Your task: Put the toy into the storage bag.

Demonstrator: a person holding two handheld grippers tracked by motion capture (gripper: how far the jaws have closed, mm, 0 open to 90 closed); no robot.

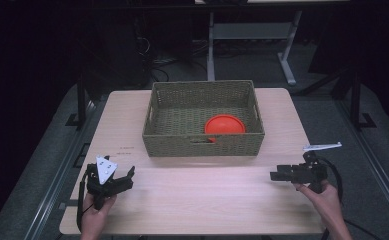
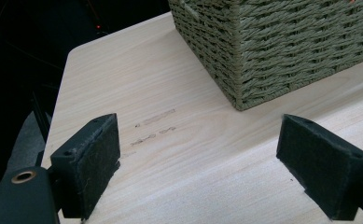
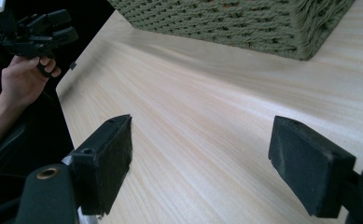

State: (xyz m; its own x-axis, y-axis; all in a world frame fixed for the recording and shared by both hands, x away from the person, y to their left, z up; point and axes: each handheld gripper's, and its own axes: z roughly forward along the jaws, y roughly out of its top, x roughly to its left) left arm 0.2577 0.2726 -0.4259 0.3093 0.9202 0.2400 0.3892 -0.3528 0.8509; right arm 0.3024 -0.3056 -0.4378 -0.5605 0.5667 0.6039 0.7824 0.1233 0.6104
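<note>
- A dark room lies behind a pale wooden bench, with metal frame legs and cables on the floor beyond it.
- At the far middle of the bench stands a woven olive basket; an orange bowl-like disc lies inside it, against the near wall and right of centre (upside down, we think, though we cannot be sure).
- Our left gripper hovers low over the near left of the bench, its fingers held wide apart with nothing between them; the basket's corner is ahead of it, well apart.
- Our right gripper sits at the near right, pointing across the bench, its fingers also spread wide over bare wood.
- We judge the work either finished or not yet begun: the orange disc already rests in the basket, no other loose thing lies on the bench, and both grippers are well apart from the basket.
- Faint dark marks on the wood near the left gripper may be printing, but they are too blurred to read; we see no brand or label elsewhere.
</note>
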